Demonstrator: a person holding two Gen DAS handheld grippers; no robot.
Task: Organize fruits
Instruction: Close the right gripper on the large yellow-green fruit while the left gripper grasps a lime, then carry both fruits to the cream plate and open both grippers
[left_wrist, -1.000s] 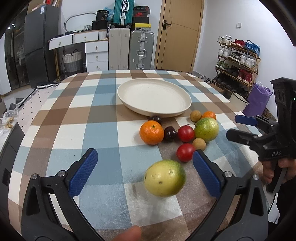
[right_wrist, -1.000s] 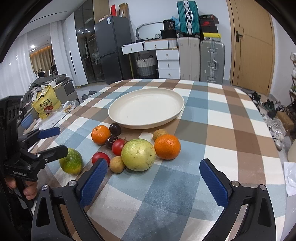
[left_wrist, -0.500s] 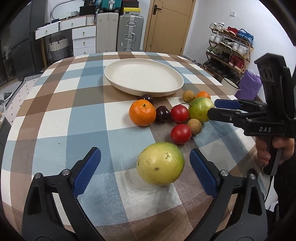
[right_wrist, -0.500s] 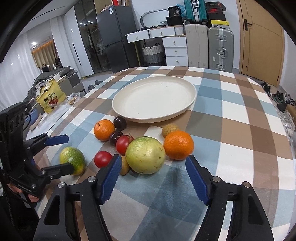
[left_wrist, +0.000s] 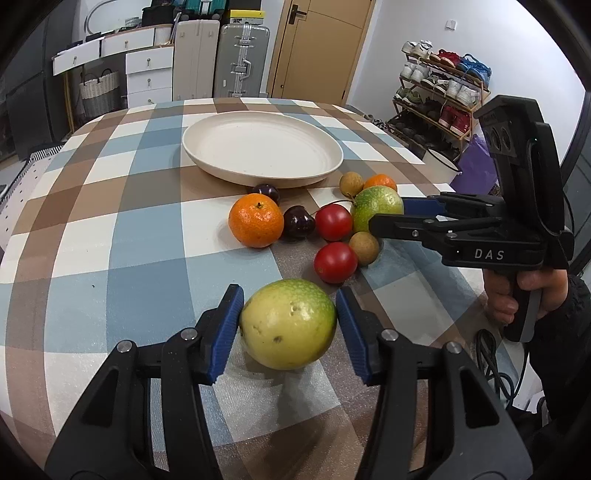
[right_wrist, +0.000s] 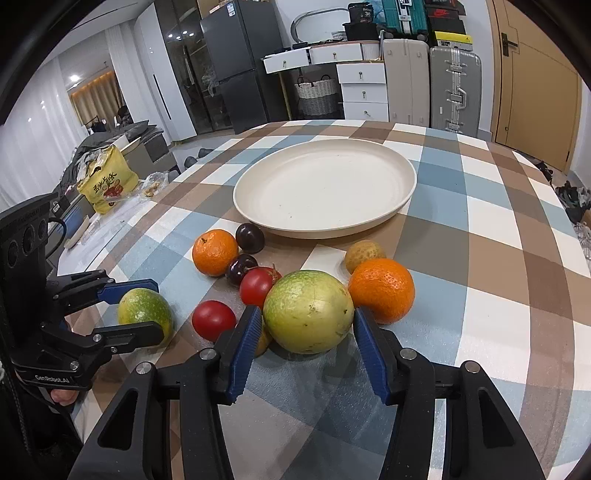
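Observation:
Two large yellow-green fruits lie on the checked tablecloth in front of the empty cream plate (left_wrist: 258, 173). My left gripper (left_wrist: 289, 295) is closing, and its blue pads touch both sides of the nearer fruit (left_wrist: 288, 328). My right gripper (right_wrist: 307, 312) is closing too, with its pads against the other green fruit (right_wrist: 308, 321) in the cluster. In the right wrist view the left gripper (right_wrist: 157, 308) flanks its fruit (right_wrist: 144, 310). Two oranges (right_wrist: 215, 252) (right_wrist: 381, 290), two red tomatoes (left_wrist: 335, 262), dark cherries (left_wrist: 298, 223) and small brown fruits (left_wrist: 364, 248) lie around them.
The right gripper's fruit touches an orange, a tomato and a small brown fruit. A person's hand (left_wrist: 524, 295) holds the right gripper at the table's right edge. A yellow bag (right_wrist: 107, 184) sits beyond the table's left edge. Suitcases, drawers and a shoe rack stand behind.
Both grippers' jaws have closed from wide open to the sides of their green fruits. The right gripper has moved forward and lower around its fruit. The left one has tilted downward slightly.

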